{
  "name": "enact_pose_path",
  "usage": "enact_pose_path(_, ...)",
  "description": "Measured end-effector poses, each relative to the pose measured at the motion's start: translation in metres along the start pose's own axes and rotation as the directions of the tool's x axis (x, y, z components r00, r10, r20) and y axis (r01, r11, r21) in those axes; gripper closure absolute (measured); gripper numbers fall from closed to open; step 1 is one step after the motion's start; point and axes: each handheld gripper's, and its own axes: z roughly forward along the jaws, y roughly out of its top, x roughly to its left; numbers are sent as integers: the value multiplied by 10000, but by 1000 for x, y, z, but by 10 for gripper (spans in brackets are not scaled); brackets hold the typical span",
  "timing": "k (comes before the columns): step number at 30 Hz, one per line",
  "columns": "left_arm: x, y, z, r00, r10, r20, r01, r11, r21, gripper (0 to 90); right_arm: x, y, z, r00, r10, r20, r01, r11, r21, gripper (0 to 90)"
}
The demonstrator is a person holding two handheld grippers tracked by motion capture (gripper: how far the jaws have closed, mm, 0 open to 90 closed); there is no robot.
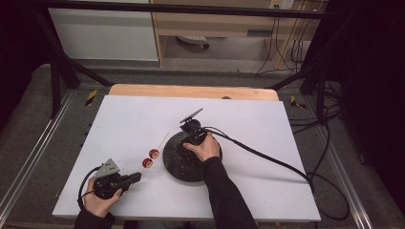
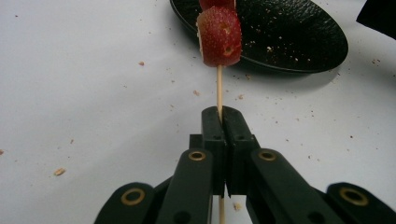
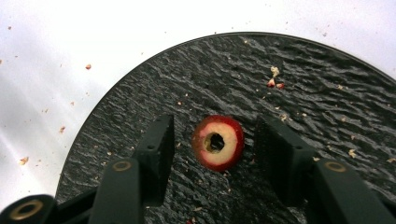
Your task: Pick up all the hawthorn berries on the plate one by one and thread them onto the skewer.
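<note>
My left gripper (image 2: 221,116) has its jaws pinching a thin wooden skewer (image 2: 219,88), which carries two red fruit slices (image 1: 151,158) just left of the black plate (image 3: 327,116) on the white bench (image 1: 239,124). My right gripper (image 3: 212,140) hangs over the plate, jaws spread either side of a cored red fruit slice (image 3: 218,142) lying flat there, not touching it.
</note>
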Motion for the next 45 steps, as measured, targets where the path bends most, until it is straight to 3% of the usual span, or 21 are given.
enact_pose_path(14,0,0,0,10000,7,-9,-7,10000,-14,885,0,-1,2,9996,252,107,-253,9997,63,615)
enact_pose_path(28,0,0,0,10000,24,-20,-24,10000,-9,884,-1,-1,4,9992,395,91,-397,9990,208,620)
enact_pose_path(35,0,0,0,10000,19,-18,-19,10000,-16,884,0,0,1,9989,451,102,-452,9990,70,628)
enact_pose_path(45,-1,0,1,10000,6,0,-6,10000,-51,884,5,-3,-18,9985,534,-126,-540,9970,-555,629)
